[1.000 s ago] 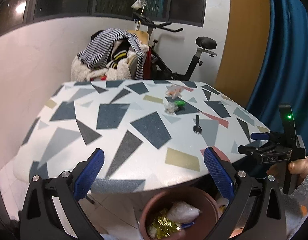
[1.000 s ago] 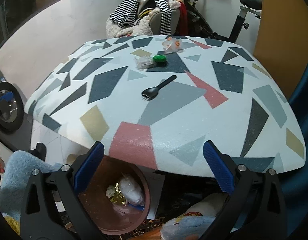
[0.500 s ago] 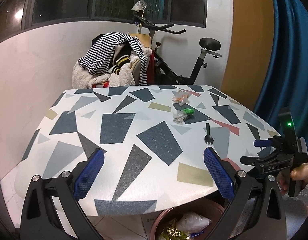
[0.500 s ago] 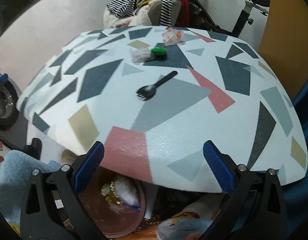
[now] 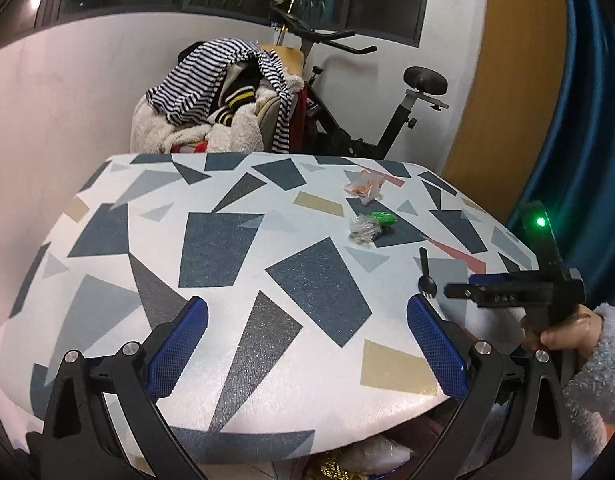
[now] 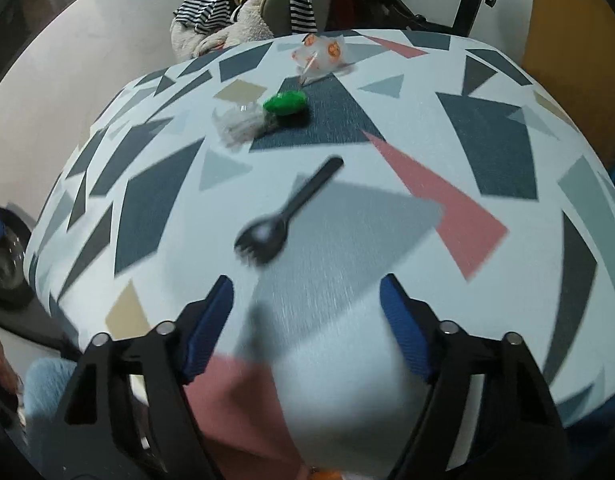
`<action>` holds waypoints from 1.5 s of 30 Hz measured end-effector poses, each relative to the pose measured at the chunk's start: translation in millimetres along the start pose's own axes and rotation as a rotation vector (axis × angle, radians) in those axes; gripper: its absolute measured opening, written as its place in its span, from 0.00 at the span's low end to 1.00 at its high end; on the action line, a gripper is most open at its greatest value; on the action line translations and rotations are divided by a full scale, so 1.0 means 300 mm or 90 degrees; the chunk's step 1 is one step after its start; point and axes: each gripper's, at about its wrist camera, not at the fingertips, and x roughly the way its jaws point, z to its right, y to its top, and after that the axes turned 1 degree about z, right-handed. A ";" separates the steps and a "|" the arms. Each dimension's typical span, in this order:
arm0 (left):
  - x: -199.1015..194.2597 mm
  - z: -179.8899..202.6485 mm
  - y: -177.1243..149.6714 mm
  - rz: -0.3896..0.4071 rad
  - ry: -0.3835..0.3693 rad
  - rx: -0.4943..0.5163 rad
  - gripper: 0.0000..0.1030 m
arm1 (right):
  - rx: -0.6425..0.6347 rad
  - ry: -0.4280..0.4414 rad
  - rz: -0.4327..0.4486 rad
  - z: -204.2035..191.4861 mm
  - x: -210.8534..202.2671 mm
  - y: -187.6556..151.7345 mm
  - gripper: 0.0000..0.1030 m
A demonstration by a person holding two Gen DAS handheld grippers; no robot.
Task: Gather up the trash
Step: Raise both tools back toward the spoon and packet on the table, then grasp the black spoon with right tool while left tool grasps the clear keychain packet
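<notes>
A black plastic fork [image 6: 285, 212] lies on the patterned table [image 6: 487, 168], just ahead of my open, empty right gripper [image 6: 307, 300]. Beyond it lie a crumpled clear wrapper [image 6: 239, 124] with a green piece [image 6: 286, 103], and a white-and-orange wrapper [image 6: 321, 56]. In the left wrist view the fork [image 5: 426, 274], clear wrapper [image 5: 363, 229], green piece [image 5: 382, 218] and orange wrapper [image 5: 365, 186] lie at the right. My left gripper [image 5: 307, 344] is open and empty over the table's near edge. The right gripper [image 5: 459, 290] reaches in beside the fork.
A brown bin with trash [image 5: 367, 460] sits on the floor under the table's near edge. A chair piled with striped clothes [image 5: 219, 96] and an exercise bike [image 5: 371, 92] stand behind the table. A blue curtain [image 5: 587, 120] hangs at the right.
Both grippers rose and moved forward over the table. My right gripper closed in on the fork, which now lies just ahead of its fingers. The bin dropped almost out of view.
</notes>
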 end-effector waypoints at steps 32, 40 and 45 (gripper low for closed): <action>0.561 0.095 0.176 -0.123 -0.173 -0.059 0.59 | -0.012 -0.011 0.107 0.035 -0.005 0.133 0.13; 0.766 0.209 0.256 -0.160 -0.158 0.065 0.48 | 0.021 -0.009 0.119 0.125 -0.059 0.102 0.13; 0.851 0.237 0.248 -0.202 -0.129 0.110 0.41 | 0.034 -0.012 0.121 0.162 -0.074 0.092 0.13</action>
